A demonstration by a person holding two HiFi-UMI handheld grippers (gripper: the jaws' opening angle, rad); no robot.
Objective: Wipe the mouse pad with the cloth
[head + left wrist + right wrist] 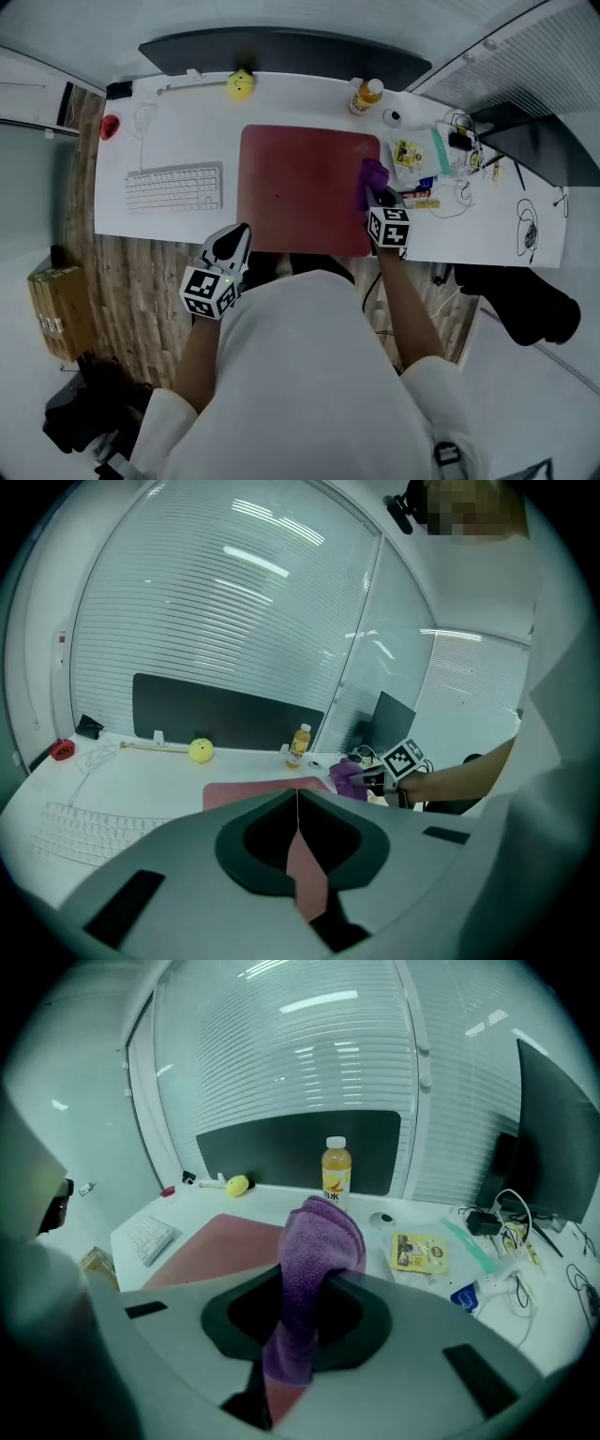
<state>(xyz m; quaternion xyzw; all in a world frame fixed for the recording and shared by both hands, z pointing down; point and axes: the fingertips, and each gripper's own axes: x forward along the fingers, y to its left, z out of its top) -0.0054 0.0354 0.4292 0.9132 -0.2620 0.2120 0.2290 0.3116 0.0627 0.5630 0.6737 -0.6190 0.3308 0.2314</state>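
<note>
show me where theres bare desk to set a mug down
Bare: the strip behind the mouse pad between the yellow toy and the bottle, and the gap between keyboard and pad. Crowded: packets and cables right of the pad, by the cloth.

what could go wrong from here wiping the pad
1. The mouse pad isn't pinned: the left gripper is shut at the desk's front edge, so strokes may drag it.
2. The cloth in the right gripper sits near the bottle and snack packet; a wide sweep might knock them.
</note>
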